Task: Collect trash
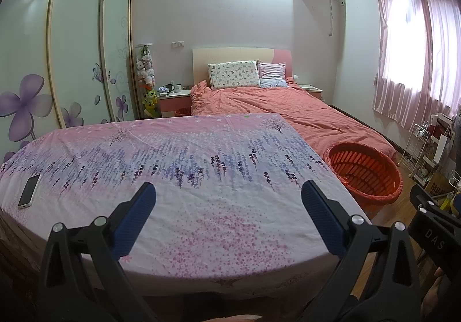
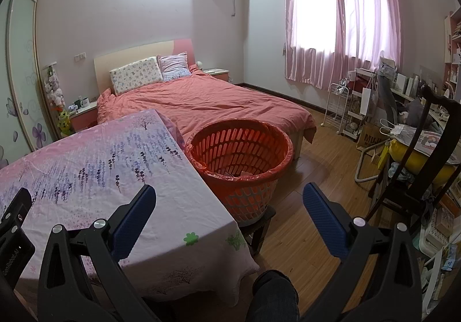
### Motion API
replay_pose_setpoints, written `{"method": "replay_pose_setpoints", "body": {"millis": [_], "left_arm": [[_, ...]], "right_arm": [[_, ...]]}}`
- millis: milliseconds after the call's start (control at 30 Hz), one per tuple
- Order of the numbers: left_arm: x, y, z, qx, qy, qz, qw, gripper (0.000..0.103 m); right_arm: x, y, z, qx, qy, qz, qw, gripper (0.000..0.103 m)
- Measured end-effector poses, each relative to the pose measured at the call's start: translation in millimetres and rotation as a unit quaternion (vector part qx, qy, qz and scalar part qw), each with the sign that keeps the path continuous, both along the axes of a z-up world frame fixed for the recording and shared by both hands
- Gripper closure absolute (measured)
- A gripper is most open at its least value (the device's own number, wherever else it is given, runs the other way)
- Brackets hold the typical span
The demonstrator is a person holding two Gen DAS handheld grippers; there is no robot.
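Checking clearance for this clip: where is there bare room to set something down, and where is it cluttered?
Nearly the whole floral cloth on the table is bare; only a phone lies near its left edge. The floor between the orange basket and the wire rack is open. The right side, around the dark chair and desk, is crowded.
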State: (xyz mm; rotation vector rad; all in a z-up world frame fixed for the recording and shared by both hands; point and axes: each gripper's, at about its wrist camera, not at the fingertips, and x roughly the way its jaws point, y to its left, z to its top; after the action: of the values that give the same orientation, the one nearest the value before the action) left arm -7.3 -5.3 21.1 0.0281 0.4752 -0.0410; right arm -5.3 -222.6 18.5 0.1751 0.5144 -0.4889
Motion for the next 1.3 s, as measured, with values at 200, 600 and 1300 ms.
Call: {"method": "replay_pose_setpoints", "body": {"millis": [200,600,1300], "left_arm": [[0.0,-0.1,0.0,0.0,0.0,0.0,1.0,0.004],[0.0,-1.0,-3.4,-0.002,0.005,0.001,1.0,0.004],[0.4,-1.3,-3.8,-0.003,0.007,0.002,1.0,0.004]], "right_arm": [[0.0,0.1,0.0,0.0,0.0,0.0,1.0,0.002],[0.5,0.0,0.0,-0.001,0.001,0.0,1.0,0.002],[-0.2,-0.5,0.2,-0.001,0.002,0.0,1.0,0.002]]}}
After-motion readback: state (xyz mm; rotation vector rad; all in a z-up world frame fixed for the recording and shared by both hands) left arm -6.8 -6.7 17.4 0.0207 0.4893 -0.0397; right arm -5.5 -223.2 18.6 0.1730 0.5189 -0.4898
